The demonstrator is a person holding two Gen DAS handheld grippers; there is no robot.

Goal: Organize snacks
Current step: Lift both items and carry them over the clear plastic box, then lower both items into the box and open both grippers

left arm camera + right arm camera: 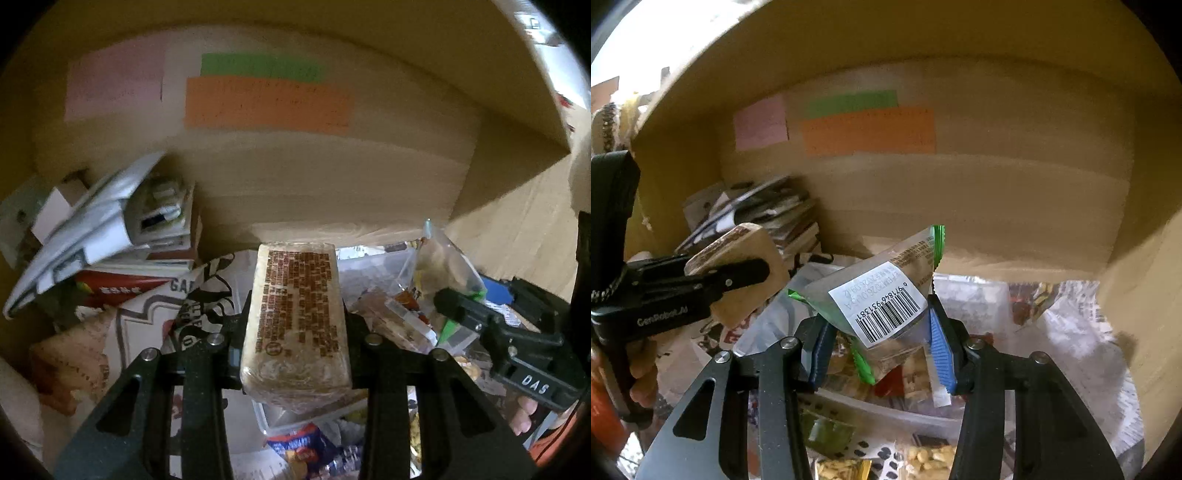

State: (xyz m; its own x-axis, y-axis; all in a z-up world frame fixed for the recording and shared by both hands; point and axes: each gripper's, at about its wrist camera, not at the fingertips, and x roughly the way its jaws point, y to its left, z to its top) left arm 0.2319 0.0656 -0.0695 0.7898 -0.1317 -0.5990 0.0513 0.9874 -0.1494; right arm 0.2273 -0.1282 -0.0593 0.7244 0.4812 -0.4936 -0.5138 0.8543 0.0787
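Observation:
My left gripper (295, 325) is shut on a tan wrapped snack block (297, 317) with brown print, held above a clear plastic bin (373, 266) of snacks. It also shows in the right wrist view (746, 273), at the left. My right gripper (879, 332) is shut on a clear snack bag with green edges and a barcode label (882, 299), held over the same bin (975, 295). In the left wrist view the right gripper (461, 306) and its bag (443, 262) are at the right.
Both grippers are inside a cardboard box whose back wall (332, 177) carries pink, green and orange paper labels (266, 103). A stack of books and papers (122, 229) fills the back left corner. Printed paper bags (166, 314) and loose snack packets (923, 458) lie below.

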